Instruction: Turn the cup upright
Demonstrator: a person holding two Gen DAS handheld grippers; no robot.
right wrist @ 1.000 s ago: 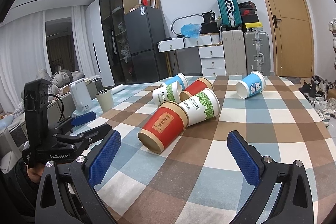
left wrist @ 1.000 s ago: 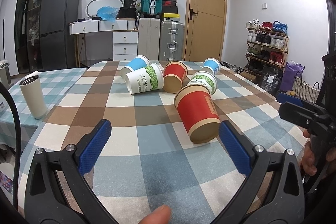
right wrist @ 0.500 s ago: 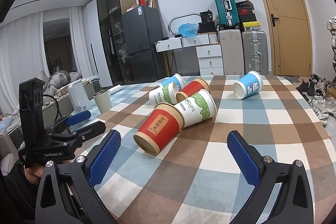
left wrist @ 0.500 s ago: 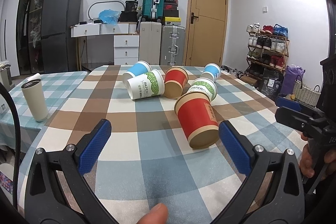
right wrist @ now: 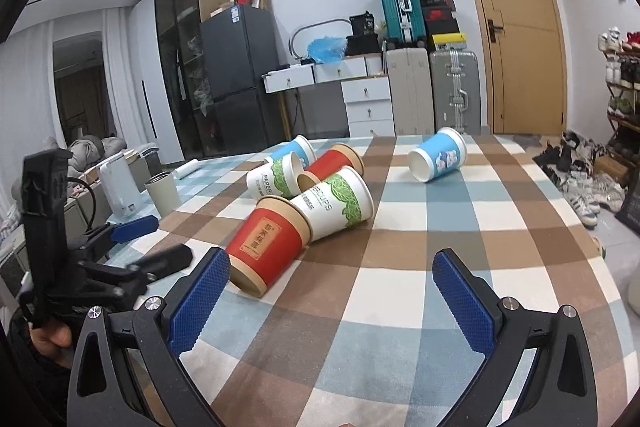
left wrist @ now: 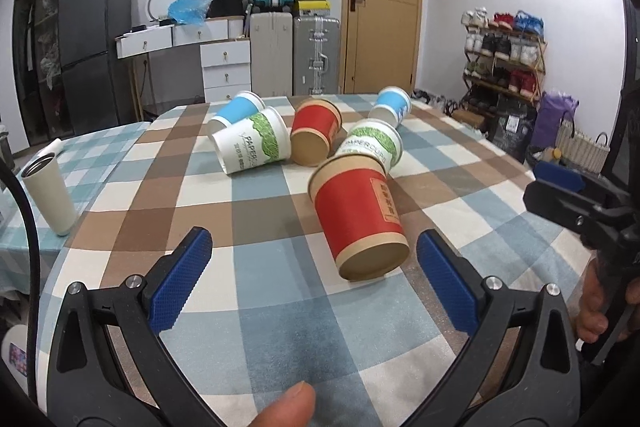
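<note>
The left hand-held gripper (left wrist: 314,269) hovered with its blue pads spread apart, holding nothing. The right hand-held gripper (right wrist: 330,291) was likewise spread wide and empty. Just ahead of both, the nearest red cup (left wrist: 358,215) lay on its side on the checked tabletop (left wrist: 256,291), base toward the left gripper, its rim against a green-and-white cup (left wrist: 374,147). Farther back lay another green-and-white cup (left wrist: 254,147), a second red cup (left wrist: 316,135) and two blue cups (left wrist: 390,105). A beige tumbler (left wrist: 50,199) stood upright, well apart to the left.
</note>
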